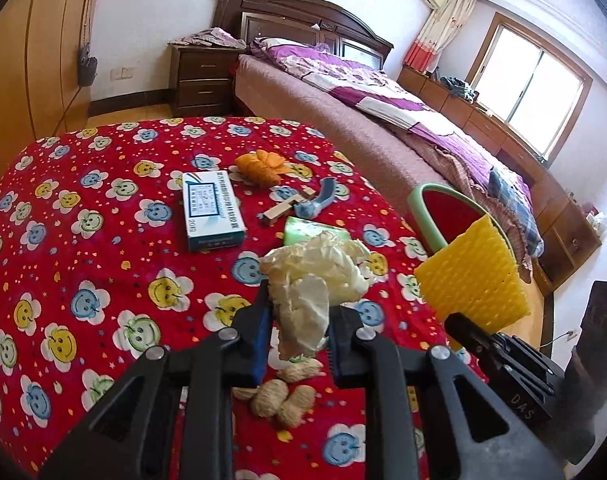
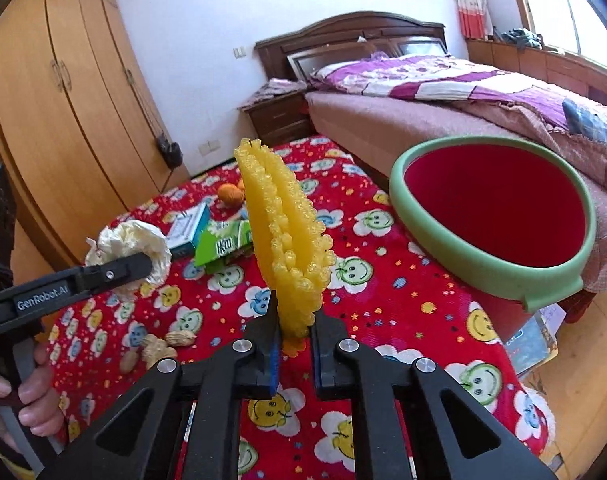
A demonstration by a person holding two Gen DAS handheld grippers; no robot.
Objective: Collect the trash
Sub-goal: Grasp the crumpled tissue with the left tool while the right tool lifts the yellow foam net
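At the bottom centre of the left wrist view, the left gripper [image 1: 299, 344] has its fingers clamped on a crumpled paper wad [image 1: 315, 280] above the red counter [image 1: 103, 248]. The right gripper [image 2: 295, 344] pinches a yellow foam net [image 2: 287, 248] upright at frame centre, with the green-rimmed bin [image 2: 423, 216] at right and peanuts [image 2: 159, 348] at lower left.

I get bright daylight from the blown-out window [image 1: 531, 92], sharp centres, and heavy fisheye bending with dark vignetted corners.

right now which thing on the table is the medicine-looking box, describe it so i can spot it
On the red smiley-flower tablecloth, look left of the orange peel. The white and teal box lies flat there, the only printed rectangular carton, beside a green packet.
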